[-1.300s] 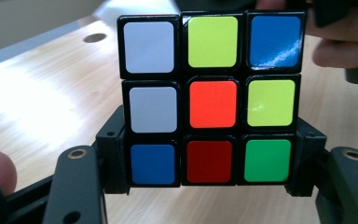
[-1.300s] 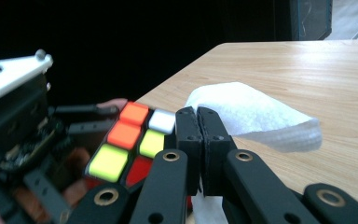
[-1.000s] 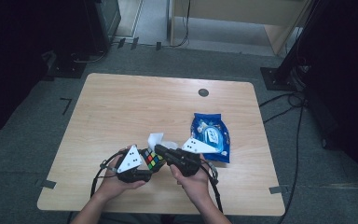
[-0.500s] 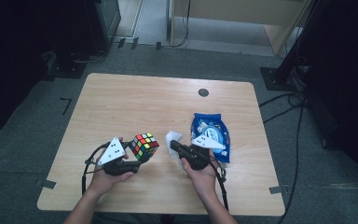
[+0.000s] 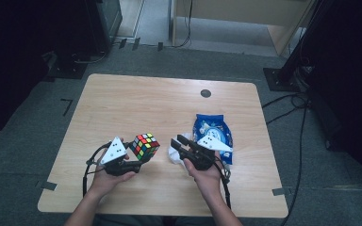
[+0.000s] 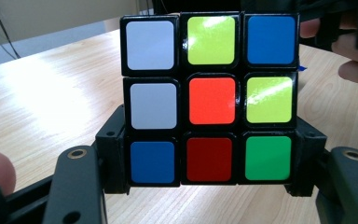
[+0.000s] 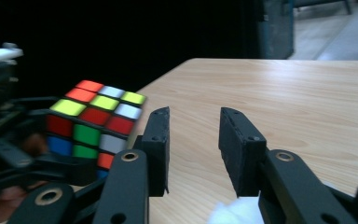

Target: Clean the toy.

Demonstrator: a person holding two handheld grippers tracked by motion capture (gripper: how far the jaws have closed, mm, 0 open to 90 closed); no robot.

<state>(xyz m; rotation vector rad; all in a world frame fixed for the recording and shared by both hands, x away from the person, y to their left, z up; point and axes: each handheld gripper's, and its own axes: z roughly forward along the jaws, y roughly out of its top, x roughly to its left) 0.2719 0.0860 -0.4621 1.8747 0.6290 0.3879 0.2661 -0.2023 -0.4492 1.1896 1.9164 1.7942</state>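
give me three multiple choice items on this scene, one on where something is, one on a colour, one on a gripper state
1. Where does the blue printed snack bag lie?
A. just beyond the right gripper
B. left of the left gripper
C. by the dark round grommet

2. What colour is the centre sticker on the face of the multicoloured puzzle cube that the left gripper view looks at?
A. white
B. orange-red
C. blue

3. How does the left gripper stand?
A. open and empty
B. shut on the bag
C. shut on the cube

Key: 1 A, the bag shows behind that gripper's grey plate; 2 B, the middle square is orange-red; 3 C, both jaws press the cube's bottom row.
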